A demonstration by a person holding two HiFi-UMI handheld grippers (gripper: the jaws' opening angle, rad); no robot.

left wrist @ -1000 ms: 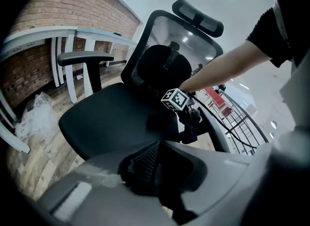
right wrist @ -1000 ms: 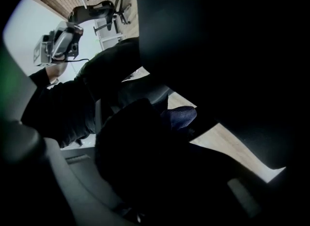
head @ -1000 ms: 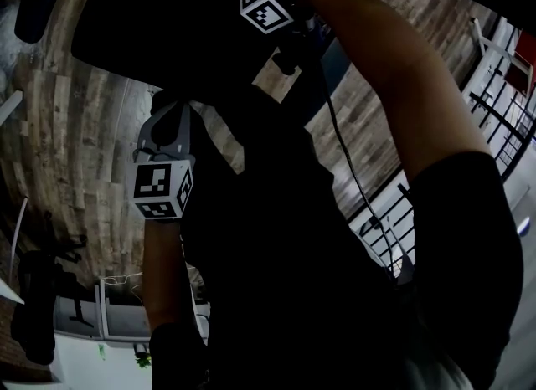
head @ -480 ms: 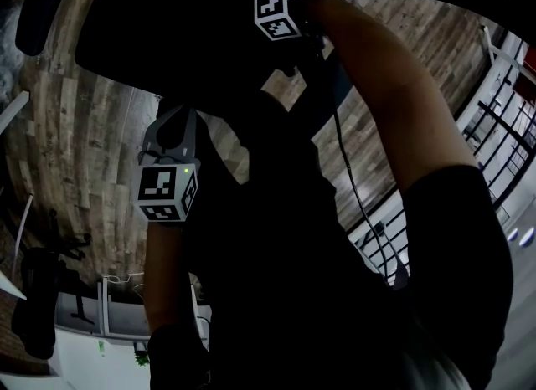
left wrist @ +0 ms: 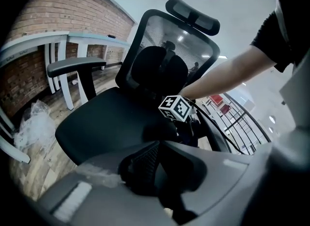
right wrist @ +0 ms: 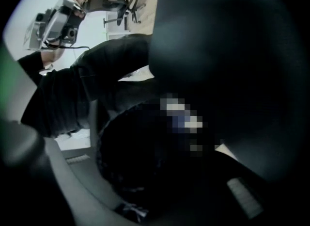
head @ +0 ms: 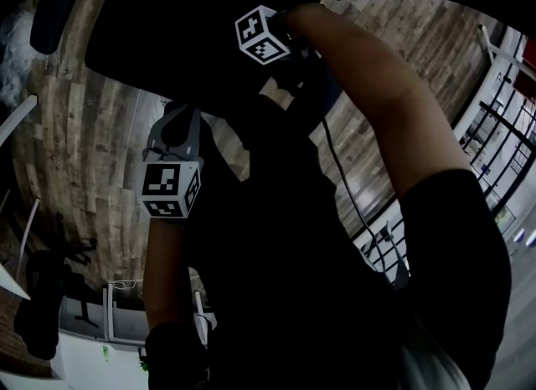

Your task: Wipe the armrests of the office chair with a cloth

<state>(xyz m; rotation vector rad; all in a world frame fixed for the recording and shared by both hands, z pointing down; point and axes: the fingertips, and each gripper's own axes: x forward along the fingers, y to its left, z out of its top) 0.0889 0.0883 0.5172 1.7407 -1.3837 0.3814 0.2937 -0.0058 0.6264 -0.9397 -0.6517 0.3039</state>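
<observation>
The black office chair has a mesh back, a headrest and a dark left armrest. My left gripper is shut on a dark, mesh-textured cloth, held low in front of the seat. In the head view it points at the seat's front edge. My right gripper, with its marker cube, reaches across to the chair's right side, where the armrest is hidden in darkness. In the right gripper view its jaws enclose a dark, textured cloth-like mass.
The floor is wood plank. A brick wall and a white desk frame stand left of the chair, with a crumpled plastic bag on the floor. White and black railings are at the right.
The right gripper's cube has shifted a little along the chair's right side, ending lower in the head view. The left gripper has stayed almost still.
</observation>
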